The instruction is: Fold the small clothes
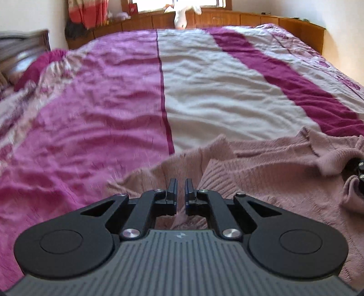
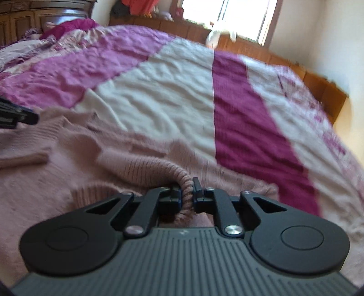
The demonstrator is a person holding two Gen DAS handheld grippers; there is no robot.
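A pale pink knit sweater [image 1: 261, 170] lies rumpled on the bed, at the near edge in both views. My left gripper [image 1: 180, 189] sits low over its left part, fingers nearly together, with a ridge of knit pinched between them. In the right wrist view the sweater [image 2: 68, 159] spreads to the left, and my right gripper [image 2: 187, 190] is shut on a ribbed, rolled edge of it. The right gripper's tip [image 1: 360, 170] shows at the far right of the left wrist view. The left gripper [image 2: 18, 116] shows at the left edge of the right wrist view.
The bed is covered by a striped bedspread [image 1: 91, 113] in pink, cream and magenta [image 2: 170, 91]. A wooden ledge [image 1: 250, 18] runs along the far side under a window, with a white plush toy [image 1: 182, 13] on it. A dark wooden cabinet [image 2: 34, 13] stands at far left.
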